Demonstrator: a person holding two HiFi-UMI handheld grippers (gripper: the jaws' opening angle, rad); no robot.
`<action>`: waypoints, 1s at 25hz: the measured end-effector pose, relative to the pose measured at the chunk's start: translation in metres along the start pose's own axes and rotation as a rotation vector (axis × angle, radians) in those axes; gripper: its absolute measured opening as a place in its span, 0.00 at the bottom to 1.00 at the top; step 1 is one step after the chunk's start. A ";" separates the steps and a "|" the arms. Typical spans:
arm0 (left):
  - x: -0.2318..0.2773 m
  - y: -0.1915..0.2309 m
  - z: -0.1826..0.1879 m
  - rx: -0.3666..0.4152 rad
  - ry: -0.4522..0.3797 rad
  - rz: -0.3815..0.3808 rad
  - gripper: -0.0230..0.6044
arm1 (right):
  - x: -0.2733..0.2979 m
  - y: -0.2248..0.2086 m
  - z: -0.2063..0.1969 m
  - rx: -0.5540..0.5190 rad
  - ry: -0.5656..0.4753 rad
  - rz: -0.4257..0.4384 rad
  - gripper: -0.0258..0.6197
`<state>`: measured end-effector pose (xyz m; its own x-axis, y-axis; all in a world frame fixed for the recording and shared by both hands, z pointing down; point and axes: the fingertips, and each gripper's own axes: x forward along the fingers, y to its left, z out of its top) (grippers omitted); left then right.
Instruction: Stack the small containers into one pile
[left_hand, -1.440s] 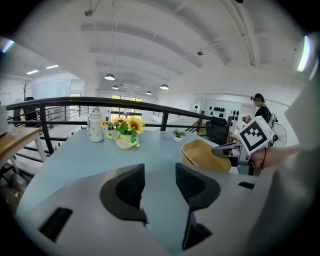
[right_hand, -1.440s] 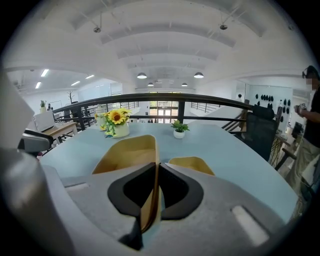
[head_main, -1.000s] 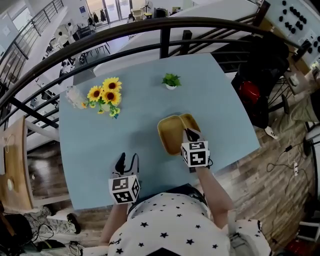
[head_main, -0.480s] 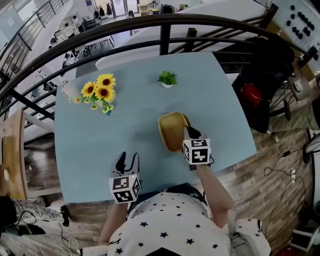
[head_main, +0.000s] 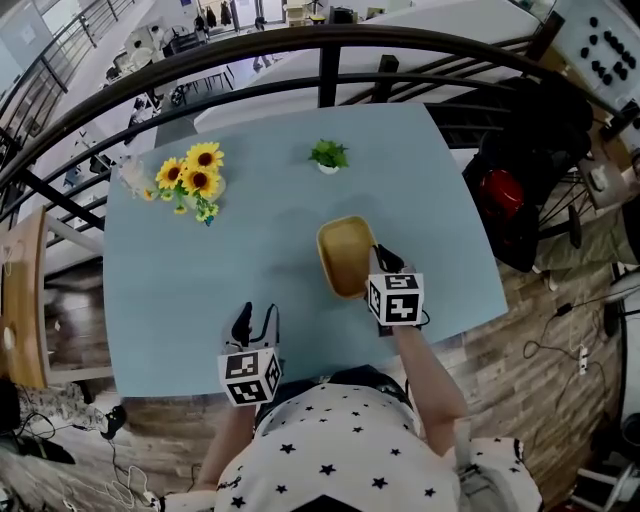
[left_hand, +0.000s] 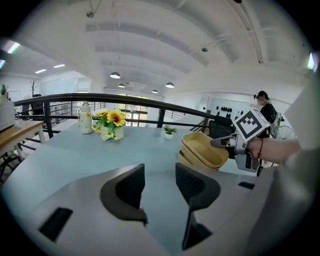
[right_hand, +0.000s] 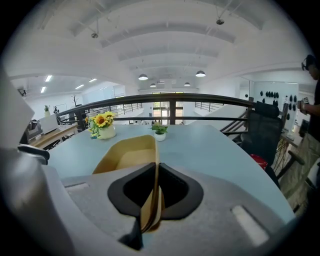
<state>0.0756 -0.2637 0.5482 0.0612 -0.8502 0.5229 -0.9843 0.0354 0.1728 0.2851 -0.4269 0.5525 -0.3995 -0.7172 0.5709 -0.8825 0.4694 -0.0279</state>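
Containers (head_main: 345, 255) now nested over blue table (head_main: 200, 270); right tool (head_main: 381, 260) rim-clamped, left tool (head_main: 253, 318) agape.

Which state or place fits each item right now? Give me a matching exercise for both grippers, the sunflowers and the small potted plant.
1 left gripper
2 right gripper
3 sunflowers
4 small potted plant

A shut on the yellow container rim
B far left of the table
C open, empty
D middle of the table's far edge

Pairs: 1-C, 2-A, 3-B, 4-D
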 end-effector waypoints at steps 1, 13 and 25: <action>0.000 -0.002 -0.001 0.000 0.001 0.001 0.33 | 0.000 -0.001 0.000 -0.001 0.001 0.001 0.08; -0.001 -0.009 -0.007 -0.015 0.002 0.041 0.33 | 0.013 -0.007 -0.022 -0.027 0.045 0.026 0.08; -0.004 -0.018 -0.014 -0.031 0.015 0.081 0.33 | 0.027 -0.011 -0.035 -0.047 0.075 0.050 0.08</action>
<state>0.0956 -0.2539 0.5550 -0.0157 -0.8361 0.5483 -0.9806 0.1201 0.1550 0.2926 -0.4335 0.5975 -0.4212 -0.6529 0.6295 -0.8489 0.5282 -0.0201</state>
